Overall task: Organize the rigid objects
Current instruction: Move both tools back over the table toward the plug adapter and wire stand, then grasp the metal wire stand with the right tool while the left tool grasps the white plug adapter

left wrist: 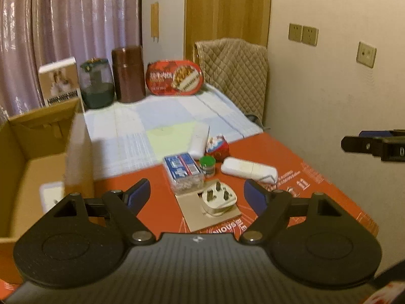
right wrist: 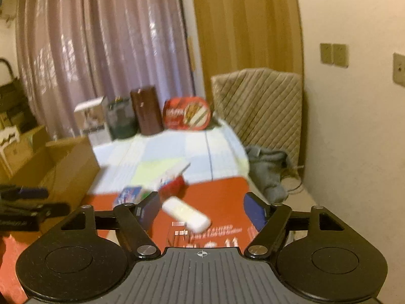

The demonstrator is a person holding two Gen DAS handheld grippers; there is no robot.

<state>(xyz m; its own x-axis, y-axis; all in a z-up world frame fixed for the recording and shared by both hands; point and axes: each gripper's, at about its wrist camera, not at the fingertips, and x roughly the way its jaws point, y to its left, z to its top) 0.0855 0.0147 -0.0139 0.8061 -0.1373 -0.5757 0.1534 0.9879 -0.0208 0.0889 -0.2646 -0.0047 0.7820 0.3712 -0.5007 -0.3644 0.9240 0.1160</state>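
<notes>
Red printed table surface point(left wrist: 291, 167), half covered toward the back by a pale checked cloth point(left wrist: 141, 126); mauve curtain point(left wrist: 63, 20) and a cream wall behind.

Counts, left to right:
- One open cardboard box point(left wrist: 30, 157) at the table's left edge. A white object point(left wrist: 52, 193) lies inside near the front corner, mostly cut off by the flap; what it is cannot be made out.
- Four containers standing in a row at the back: one white carton with a picture point(left wrist: 60, 81), one dark green jar point(left wrist: 97, 83), one brown cylinder point(left wrist: 128, 73), one red oval tin point(left wrist: 174, 76).
- Loose small items on the table, clustered near the middle: one clear case with a blue label point(left wrist: 183, 172), one white oblong block point(left wrist: 200, 139) lying partly on the cloth, one red-and-blue packet point(left wrist: 217, 147), one green-capped small jar point(left wrist: 207, 164), one white oblong adapter point(left wrist: 249, 169), one white three-pin plug point(left wrist: 219, 198) resting prongs-up on a square of card point(left wrist: 210, 210).
- Three wall sockets, two paired and one alone.

Left gripper point(left wrist: 200, 195): released, jaws spread wide, nothing between them, hovering just before the plug.
Right gripper point(right wrist: 202, 210): likewise spread and empty, above the white adapter.

Right wrist view is motion-blurred; the clustered items smear together and labels are unreadable.
</notes>
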